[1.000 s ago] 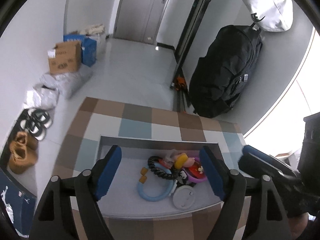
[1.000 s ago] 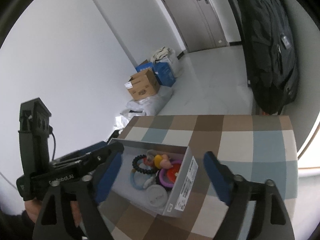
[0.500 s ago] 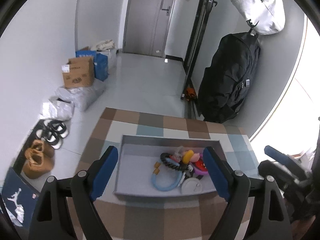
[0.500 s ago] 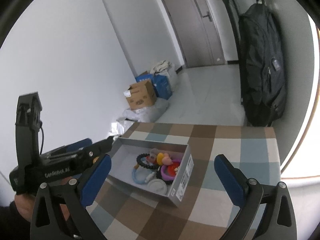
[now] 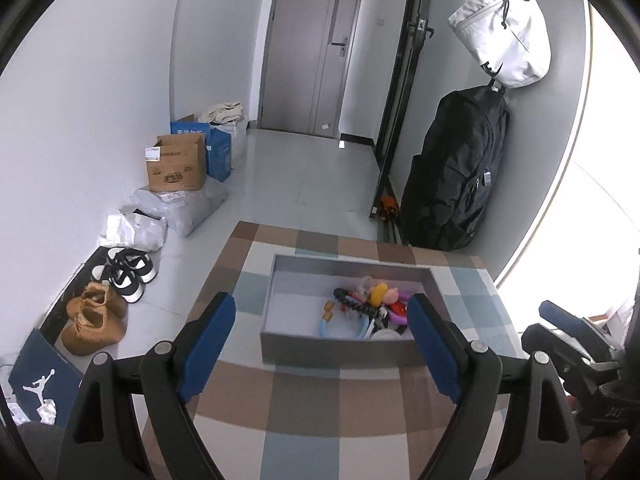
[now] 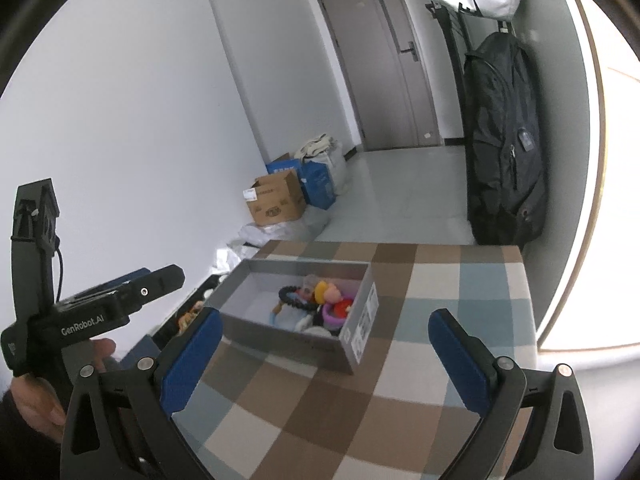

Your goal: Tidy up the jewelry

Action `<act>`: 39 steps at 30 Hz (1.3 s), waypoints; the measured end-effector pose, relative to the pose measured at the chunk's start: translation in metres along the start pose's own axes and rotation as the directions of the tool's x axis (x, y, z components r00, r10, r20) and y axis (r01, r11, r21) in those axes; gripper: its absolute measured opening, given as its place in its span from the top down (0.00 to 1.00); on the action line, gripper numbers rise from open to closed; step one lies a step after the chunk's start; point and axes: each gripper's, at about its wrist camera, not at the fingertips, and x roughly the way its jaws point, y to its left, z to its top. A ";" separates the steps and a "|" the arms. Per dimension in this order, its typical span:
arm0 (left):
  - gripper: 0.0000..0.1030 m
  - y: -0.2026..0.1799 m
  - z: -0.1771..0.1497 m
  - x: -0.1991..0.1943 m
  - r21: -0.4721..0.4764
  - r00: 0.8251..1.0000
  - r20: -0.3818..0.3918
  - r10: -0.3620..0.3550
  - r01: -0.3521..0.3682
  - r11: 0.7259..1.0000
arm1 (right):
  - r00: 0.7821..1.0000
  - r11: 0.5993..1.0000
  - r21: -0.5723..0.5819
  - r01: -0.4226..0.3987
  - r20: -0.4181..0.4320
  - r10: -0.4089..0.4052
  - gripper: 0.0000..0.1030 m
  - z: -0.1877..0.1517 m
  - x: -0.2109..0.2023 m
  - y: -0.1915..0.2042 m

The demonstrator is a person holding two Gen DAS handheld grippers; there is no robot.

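Note:
A grey open box [image 5: 340,346] stands on the checked tablecloth [image 5: 320,432]; it also shows in the right wrist view [image 6: 288,336]. Inside lies a heap of jewelry: a black bead bracelet [image 5: 352,304], a light blue ring [image 5: 326,326], yellow and pink pieces [image 5: 380,294] and a white round piece [image 5: 386,334]. The heap shows in the right wrist view too [image 6: 316,300]. My left gripper [image 5: 322,344] is open and empty, held back and above the box's near wall. My right gripper [image 6: 324,358] is open and empty, to the box's right and nearer than it.
The table ends just beyond the box; floor lies past it. A black backpack [image 5: 456,172] and a white bag [image 5: 504,28] hang on the right wall. Cardboard boxes [image 5: 176,164], plastic bags and shoes [image 5: 124,272] line the left wall.
Both grippers have drawn back and up from the box, which now looks smaller and farther away. The jaws stay open. The jewelry has not moved.

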 end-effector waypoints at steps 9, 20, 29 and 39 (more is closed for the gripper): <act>0.18 -0.001 -0.014 -0.008 0.006 1.000 0.027 0.014 -0.014 1.000 | 0.999 0.999 -0.026 0.027 0.020 -0.026 0.00 -0.017 -0.012 0.008; 0.18 -0.005 -0.019 -0.006 0.022 0.999 0.025 0.024 -0.025 0.999 | 0.999 0.999 0.003 0.036 -0.018 -0.036 0.00 -0.024 -0.004 0.003; 0.18 -0.008 -0.020 -0.006 0.025 0.999 0.029 0.018 -0.018 1.000 | 0.999 0.999 -0.010 0.032 -0.021 -0.032 0.00 -0.024 -0.004 0.007; 0.18 -0.010 -0.021 -0.007 0.031 1.000 0.025 0.013 -0.014 0.999 | 0.999 0.999 -0.007 0.034 -0.015 -0.034 0.00 -0.022 -0.006 0.007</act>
